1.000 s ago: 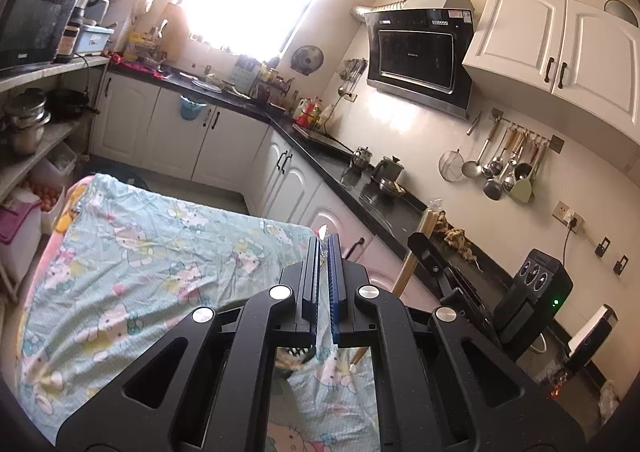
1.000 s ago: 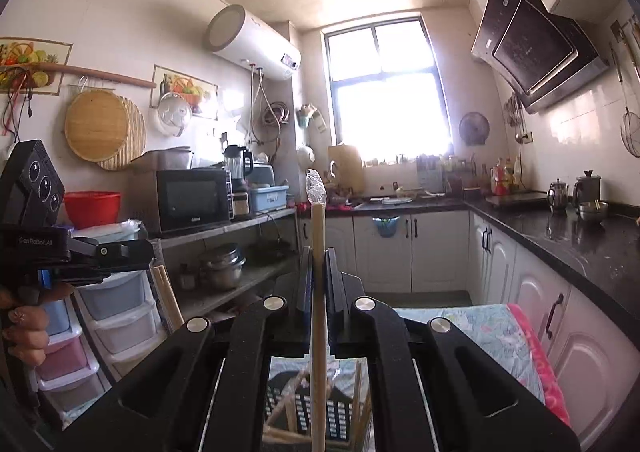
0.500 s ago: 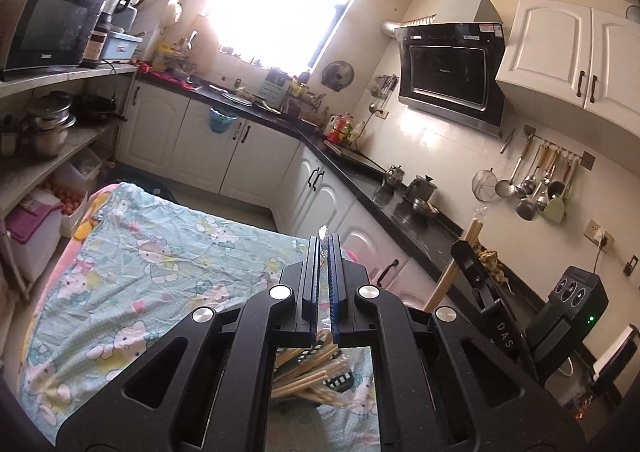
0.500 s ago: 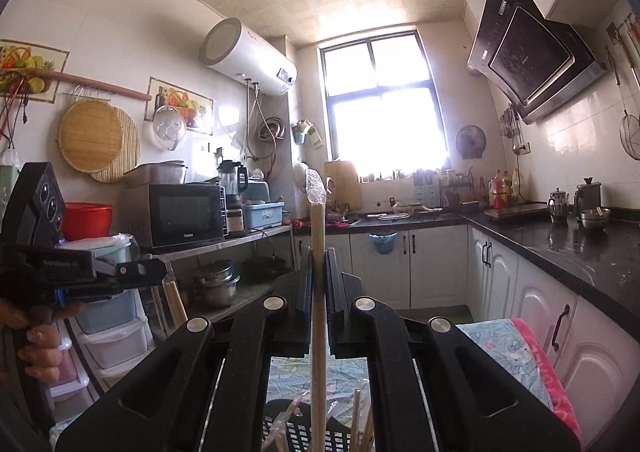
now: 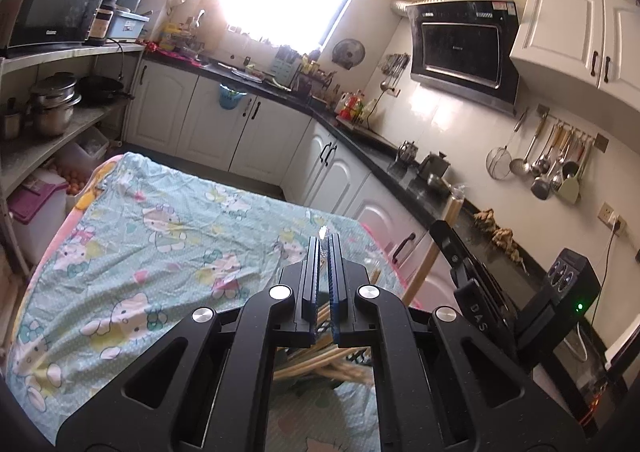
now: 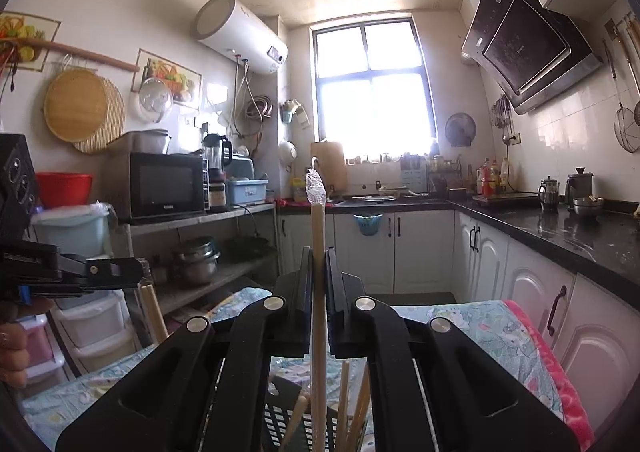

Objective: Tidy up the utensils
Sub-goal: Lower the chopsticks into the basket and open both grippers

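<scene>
Both hands have come down toward the table (image 5: 132, 252) in the last moment. A second ago the black basket (image 6: 280, 412) was only just showing at the bottom of each view; now more of it and its sticks shows under the grippers. I think this means the sticks are about to go into the basket, so this bit of tidying is close to done but not finished.

The right gripper (image 6: 319, 256) is closed on a long wooden stick (image 6: 319, 332). The stick stands upright between the two fingers, with a clear wrap on its top end. Its low end reaches down in front of the basket; I cannot tell if it is inside yet.

The left gripper (image 5: 324, 244) is closed too. In its own view only a tiny clear scrap shows at the tips, and I cannot tell from there what it holds.

The right view helps here. It shows the left gripper from the side, at the left edge, with a thin stick (image 6: 154, 316) hanging down from its tips and a hand (image 6: 12, 356) behind it. The left view gives the same help back: it shows the right gripper from the side, with its stick leaning up past the counter. It also shows the pile of chopsticks (image 5: 320, 364) lying across the basket, just under the fingers, and most of the blue cartoon cloth on the table. The right view shows only some of those sticks, end on, poking up.
</scene>
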`<state>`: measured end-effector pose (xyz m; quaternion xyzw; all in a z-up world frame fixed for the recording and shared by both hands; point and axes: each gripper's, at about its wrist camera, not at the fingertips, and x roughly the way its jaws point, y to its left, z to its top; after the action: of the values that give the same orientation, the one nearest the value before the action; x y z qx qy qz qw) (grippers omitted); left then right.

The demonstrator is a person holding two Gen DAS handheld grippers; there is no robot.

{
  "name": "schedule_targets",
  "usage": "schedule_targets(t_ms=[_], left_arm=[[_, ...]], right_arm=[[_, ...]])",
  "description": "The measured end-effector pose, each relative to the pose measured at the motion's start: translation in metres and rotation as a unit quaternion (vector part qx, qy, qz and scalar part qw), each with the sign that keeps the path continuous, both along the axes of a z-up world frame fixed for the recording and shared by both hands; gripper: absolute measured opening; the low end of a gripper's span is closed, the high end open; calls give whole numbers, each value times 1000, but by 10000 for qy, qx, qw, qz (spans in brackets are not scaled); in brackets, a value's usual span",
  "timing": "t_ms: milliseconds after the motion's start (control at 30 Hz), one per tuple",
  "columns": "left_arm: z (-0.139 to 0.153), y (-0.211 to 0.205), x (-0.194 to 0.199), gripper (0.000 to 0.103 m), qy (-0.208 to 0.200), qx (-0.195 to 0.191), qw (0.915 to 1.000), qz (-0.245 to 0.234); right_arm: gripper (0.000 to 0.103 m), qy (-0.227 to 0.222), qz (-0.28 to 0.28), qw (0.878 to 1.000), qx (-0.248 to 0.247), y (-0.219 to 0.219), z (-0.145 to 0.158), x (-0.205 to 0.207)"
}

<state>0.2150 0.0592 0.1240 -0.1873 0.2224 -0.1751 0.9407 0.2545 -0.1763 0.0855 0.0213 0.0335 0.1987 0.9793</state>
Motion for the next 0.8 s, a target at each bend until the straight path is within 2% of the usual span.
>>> schedule_targets(t_ms=[233, 333, 500, 567, 667, 800], left_arm=[[-17, -4, -4, 2, 107, 99, 9999, -53], [-22, -3, -4, 2, 160, 110, 9998, -50], [-29, -4, -6, 3, 248, 162, 9995, -73], [-30, -4, -8, 13, 248, 165, 9995, -81], [-29, -4, -12, 29, 242, 180, 9995, -60], [-28, -3, -18, 38, 247, 223, 9994, -4]], right_arm=[[7, 141, -42, 9999, 41, -1, -17, 1], [17, 281, -63, 9996, 43, -4, -22, 0], [17, 357, -54, 9993, 6, -7, -25, -4], [18, 377, -31, 9993, 6, -9, -25, -8], [28, 426, -24, 9991, -23, -10, -23, -10], [34, 514, 22, 9987, 30, -17, -22, -19]])
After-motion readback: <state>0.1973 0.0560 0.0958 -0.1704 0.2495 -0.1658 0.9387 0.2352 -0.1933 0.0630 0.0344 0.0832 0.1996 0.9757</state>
